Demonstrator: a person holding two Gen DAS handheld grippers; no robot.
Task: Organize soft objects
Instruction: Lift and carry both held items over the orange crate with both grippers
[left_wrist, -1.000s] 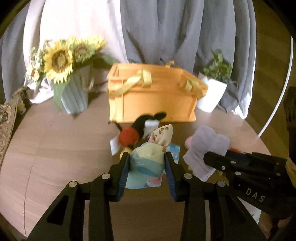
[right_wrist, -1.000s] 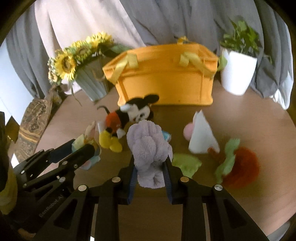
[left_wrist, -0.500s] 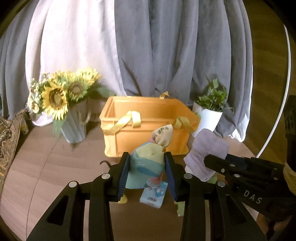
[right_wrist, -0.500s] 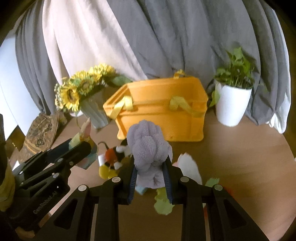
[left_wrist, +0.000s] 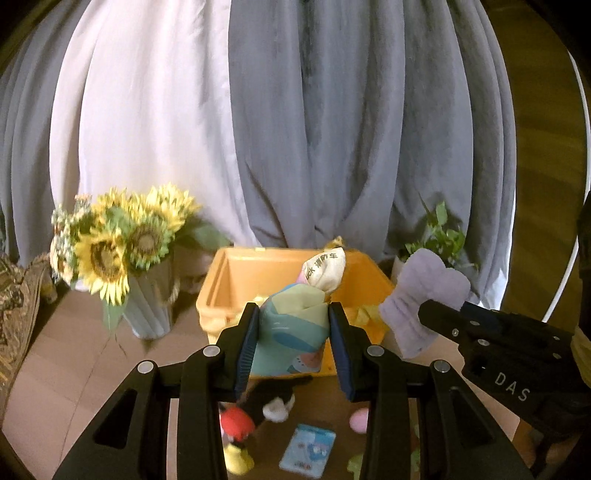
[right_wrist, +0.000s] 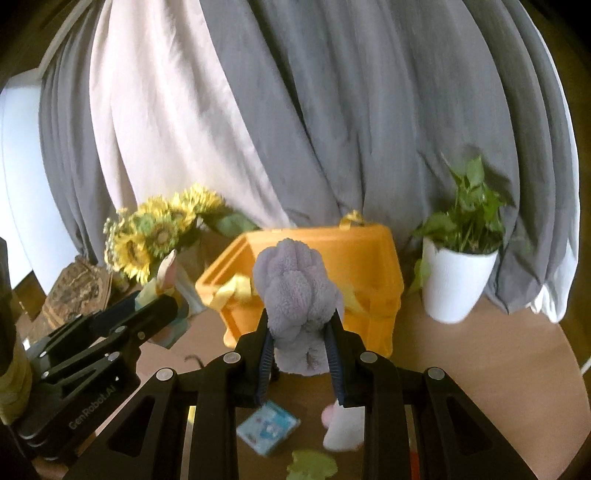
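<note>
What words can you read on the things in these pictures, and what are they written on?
"DAS" on the side of the right tool.
"GenRobot.AI" on the side of the left tool.
"uck" and some Chinese characters, too small to read surely, on the cloth toy in the left tool.
The little blue card has pictures; any print is too blurred.

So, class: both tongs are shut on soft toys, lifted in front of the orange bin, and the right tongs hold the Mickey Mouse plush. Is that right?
Not quite. The right tongs hold the lilac plush, as the right wrist view shows; the Mickey Mouse plush lies on the table. The rest stands: the left tongs grip a pastel cloth toy, both before the orange bin.
</note>
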